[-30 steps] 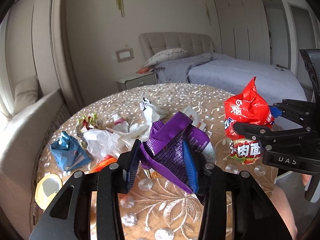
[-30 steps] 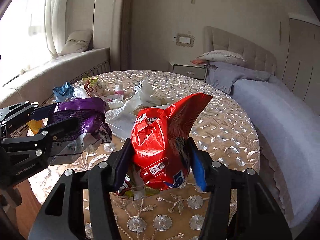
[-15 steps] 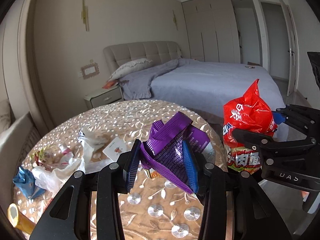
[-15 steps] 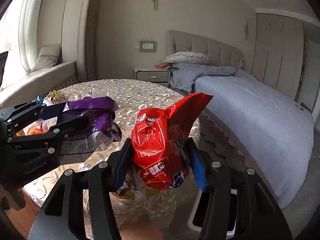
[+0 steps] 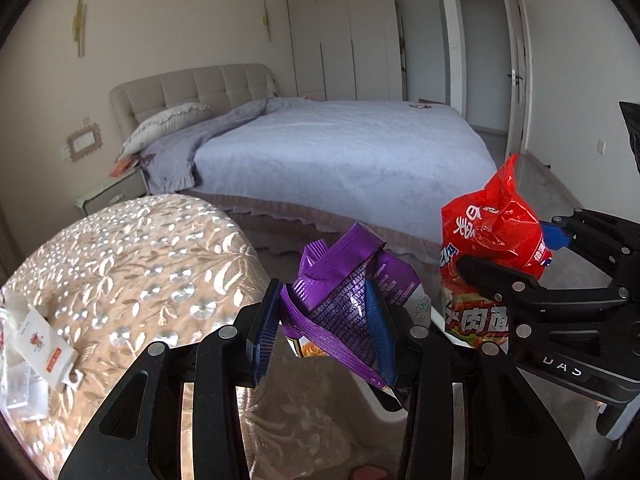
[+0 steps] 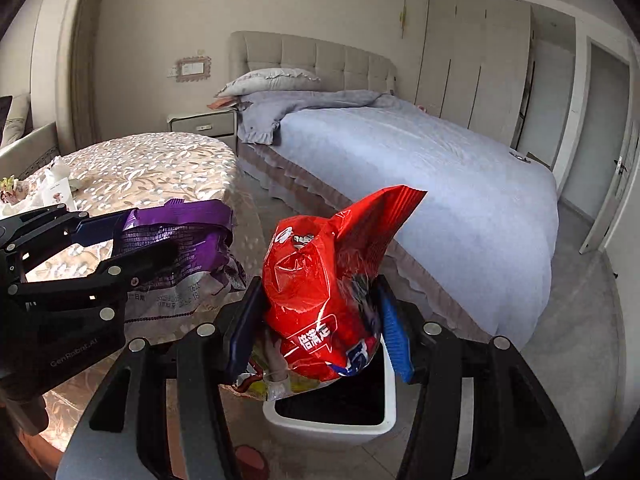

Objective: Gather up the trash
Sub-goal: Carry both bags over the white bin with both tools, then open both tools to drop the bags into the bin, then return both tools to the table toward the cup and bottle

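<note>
My left gripper (image 5: pixel 322 326) is shut on a crumpled purple snack wrapper (image 5: pixel 344 300), held past the edge of the round table (image 5: pixel 132 264). To its right, my right gripper (image 6: pixel 320 326) is shut on a red noodle bag (image 6: pixel 320 292). In the right wrist view a white trash bin (image 6: pixel 332 424) with a dark opening stands on the floor right below the red bag. The left gripper (image 6: pixel 96 248) with the purple wrapper (image 6: pixel 176 240) shows at the left of that view. The right gripper (image 5: pixel 520 264) holding the red bag (image 5: pixel 492 232) shows at the right of the left wrist view.
The table's patterned cloth still carries a white packet (image 5: pixel 44 344) and other litter (image 6: pixel 24 196) at its left. A large bed (image 6: pixel 420 168) with a grey cover stands behind, a nightstand (image 6: pixel 204 124) beside it. Wardrobes (image 5: pixel 344 36) and a door (image 5: pixel 516 76) line the far wall.
Both grippers swung right and a little down, off the table toward the bed side. The litter pile slid out to the left and the white bin came into view under the red bag.
</note>
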`<state>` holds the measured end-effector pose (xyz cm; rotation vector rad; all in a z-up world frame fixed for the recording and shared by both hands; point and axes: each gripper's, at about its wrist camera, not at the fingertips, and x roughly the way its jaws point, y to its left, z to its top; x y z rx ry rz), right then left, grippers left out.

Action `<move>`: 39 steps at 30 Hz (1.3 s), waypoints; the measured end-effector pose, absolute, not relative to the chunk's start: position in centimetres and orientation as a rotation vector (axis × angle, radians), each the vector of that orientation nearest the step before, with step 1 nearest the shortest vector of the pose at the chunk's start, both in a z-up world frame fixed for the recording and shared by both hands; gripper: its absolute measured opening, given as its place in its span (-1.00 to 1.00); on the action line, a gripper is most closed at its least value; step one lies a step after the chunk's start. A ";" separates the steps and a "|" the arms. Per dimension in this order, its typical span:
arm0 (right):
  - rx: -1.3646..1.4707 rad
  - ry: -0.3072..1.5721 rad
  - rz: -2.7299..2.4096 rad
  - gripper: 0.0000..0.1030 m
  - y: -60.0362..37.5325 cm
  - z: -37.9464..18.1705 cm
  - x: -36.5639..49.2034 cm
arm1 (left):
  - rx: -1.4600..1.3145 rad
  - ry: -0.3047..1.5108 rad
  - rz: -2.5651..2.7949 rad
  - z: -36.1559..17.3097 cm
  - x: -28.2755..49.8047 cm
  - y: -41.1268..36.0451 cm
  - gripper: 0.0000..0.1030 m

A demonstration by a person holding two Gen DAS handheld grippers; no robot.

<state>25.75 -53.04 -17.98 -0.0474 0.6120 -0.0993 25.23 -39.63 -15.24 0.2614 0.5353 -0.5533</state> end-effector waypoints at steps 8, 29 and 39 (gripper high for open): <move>-0.083 0.730 -0.125 0.08 -57.1 -26.8 28.7 | 0.293 0.637 -0.660 -22.5 29.5 -46.6 -0.20; -0.092 0.911 -0.027 0.91 -59.8 -39.8 32.7 | 0.476 0.845 -0.693 -33.7 36.6 -53.6 0.91; -0.114 0.852 -0.090 0.91 -59.7 -36.7 30.5 | 0.457 0.740 -0.664 -31.6 35.4 -52.4 0.91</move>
